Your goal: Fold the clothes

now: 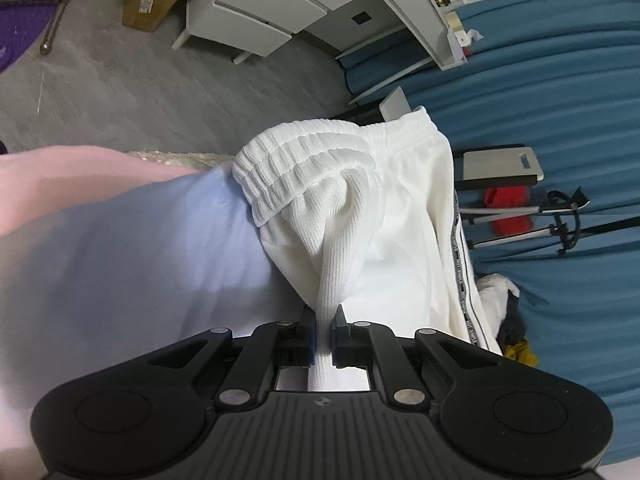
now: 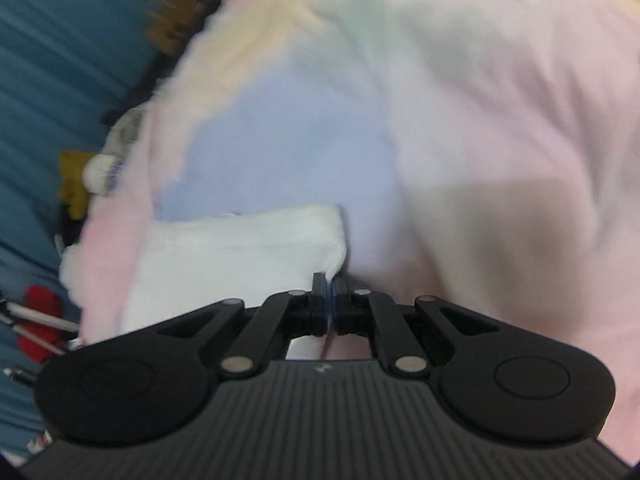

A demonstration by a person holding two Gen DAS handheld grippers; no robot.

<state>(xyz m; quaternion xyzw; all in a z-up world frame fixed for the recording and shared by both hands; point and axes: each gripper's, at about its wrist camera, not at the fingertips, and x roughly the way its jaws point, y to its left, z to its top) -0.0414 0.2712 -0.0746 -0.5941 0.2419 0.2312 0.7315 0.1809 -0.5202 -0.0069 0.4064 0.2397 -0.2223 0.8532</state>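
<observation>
White ribbed shorts [image 1: 360, 208] with an elastic waistband [image 1: 296, 164] hang over the pastel sheet [image 1: 120, 248]. My left gripper [image 1: 324, 336] pinches a gathered ridge of them; my right gripper [image 2: 330, 300] pinches a corner. I judge the knit light, limp and stretchy, so hems and waistband give surer holds.

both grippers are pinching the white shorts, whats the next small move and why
Probably draw the two grippers apart to pull the cloth flat. The left gripper is shut on a bunched ridge of the white shorts, whose waistband is crumpled; the right gripper pinches a corner, over the pastel sheet.
</observation>
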